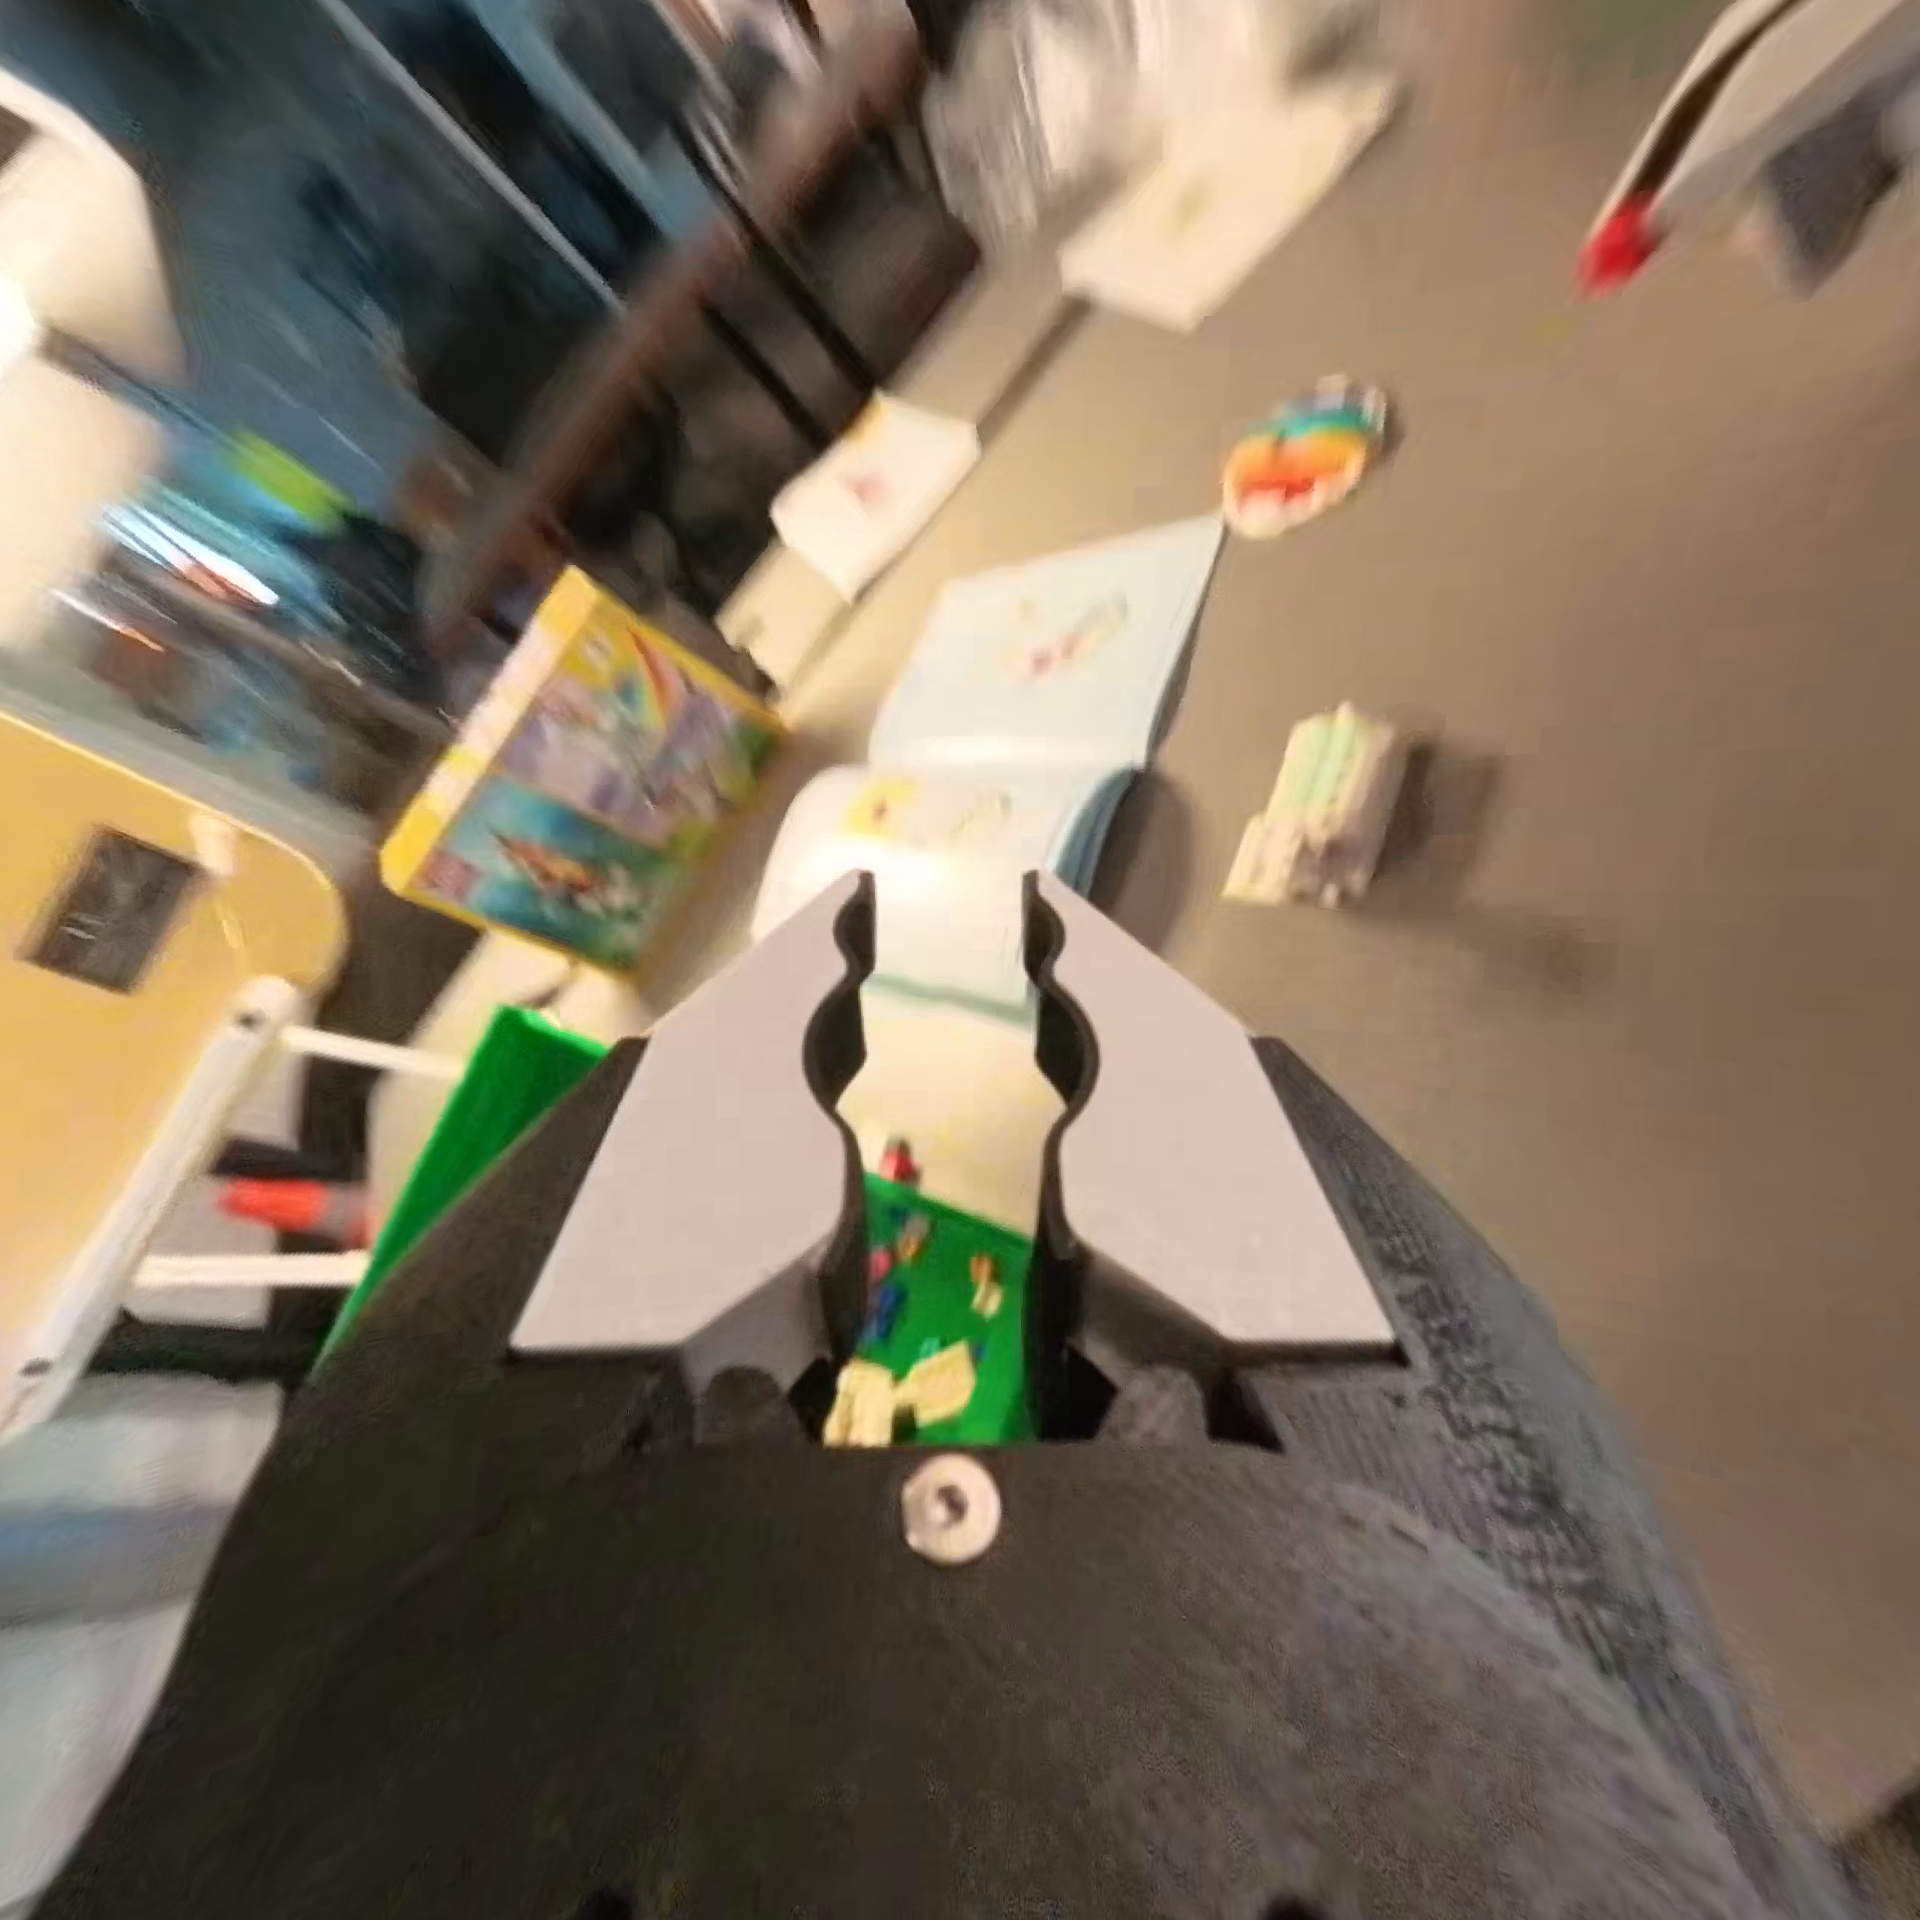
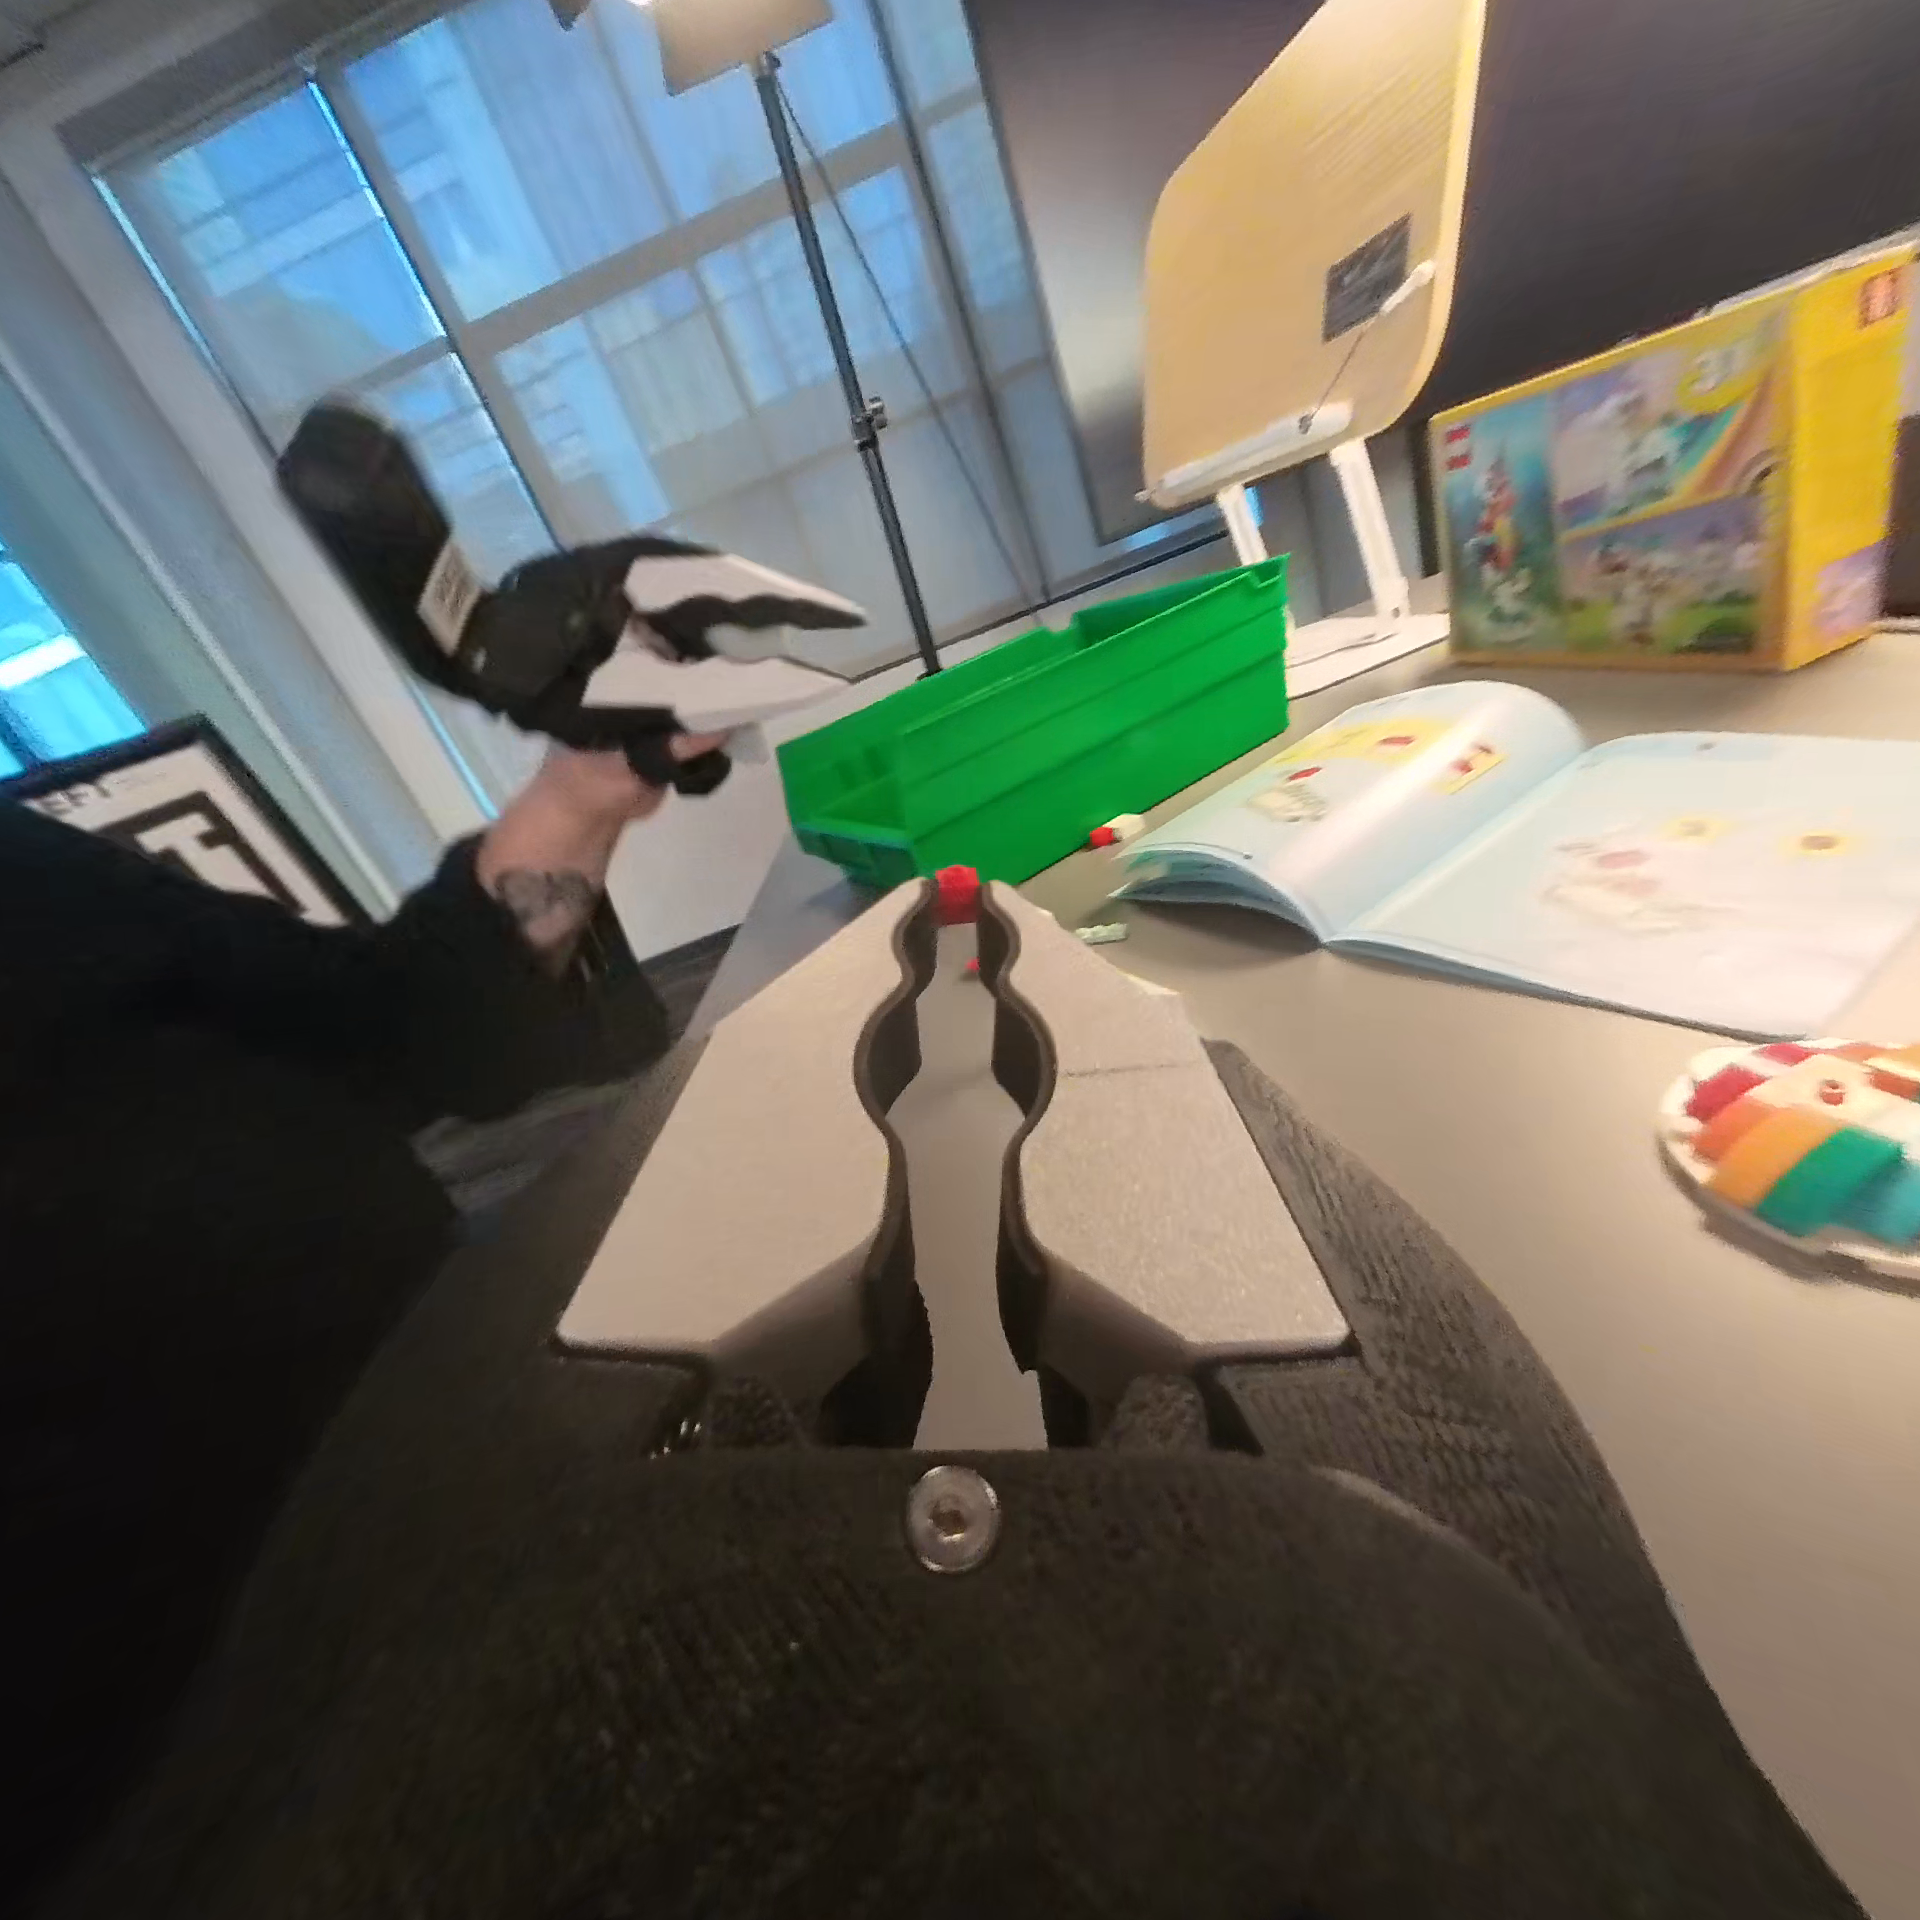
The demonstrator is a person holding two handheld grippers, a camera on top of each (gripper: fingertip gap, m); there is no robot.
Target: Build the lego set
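Overhead, left gripper point(image 1: 948, 904) hangs above green plastic bin point(image 2: 1039, 727), grey fingers point(image 1: 717, 1091) spread apart, gripping nothing; small loose bricks point(image 1: 914, 1288) lie inside bin. Right gripper point(image 2: 954, 896) low over grey worktop point(image 2: 1455, 1351), on near side of bin, fingers narrowed on small red brick point(image 2: 956, 894). Open pale-blue instruction booklet point(image 2: 1558, 873) lies right of bin; yellow set box point(image 2: 1662, 488) stands behind booklet; rainbow-coloured round build point(image 2: 1808, 1153) further right of bin, nearer camera than booklet.

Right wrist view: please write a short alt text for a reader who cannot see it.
The right gripper pinches a small red brick at its tips above a grey table. Behind lie a green bin, an open instruction booklet and the set's box; the left gripper hovers, jaws open.
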